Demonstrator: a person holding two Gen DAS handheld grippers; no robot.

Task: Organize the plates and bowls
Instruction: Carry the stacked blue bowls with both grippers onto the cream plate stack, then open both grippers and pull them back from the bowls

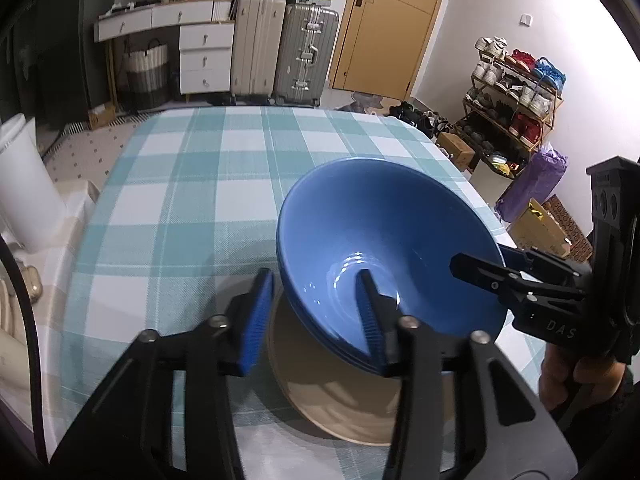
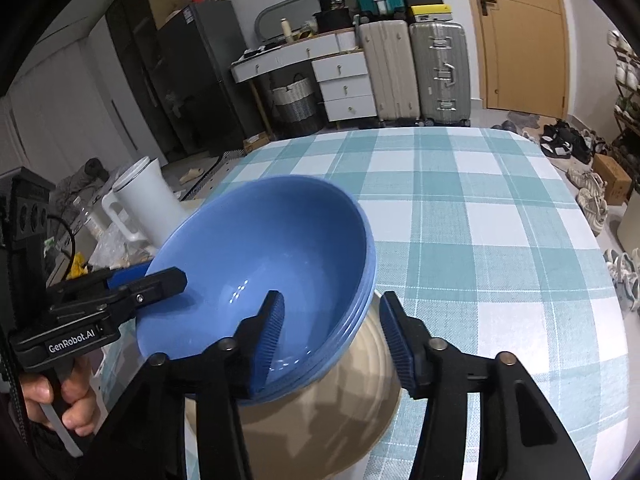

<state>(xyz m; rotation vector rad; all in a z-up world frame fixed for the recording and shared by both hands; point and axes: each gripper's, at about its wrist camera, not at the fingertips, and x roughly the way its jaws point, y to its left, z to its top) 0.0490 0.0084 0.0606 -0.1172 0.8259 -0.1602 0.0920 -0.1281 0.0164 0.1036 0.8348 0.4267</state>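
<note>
A stack of blue bowls (image 1: 384, 236) sits on a beige plate (image 1: 340, 404) on the checked tablecloth. My left gripper (image 1: 316, 320) is open, its jaws straddling the left rim of the stack, one finger inside the top bowl. My right gripper (image 2: 332, 336) is open and straddles the right rim of the blue bowls (image 2: 256, 248) the same way, above the beige plate (image 2: 320, 412). Each gripper also shows in the other's view: the right gripper (image 1: 486, 266) and the left gripper (image 2: 150, 276), both at the rim.
The table (image 1: 192, 184) carries a teal and white checked cloth. A white kettle (image 2: 140, 204) stands off the table's left side. Suitcases, drawers and a shoe rack (image 1: 516, 92) stand beyond the far edge.
</note>
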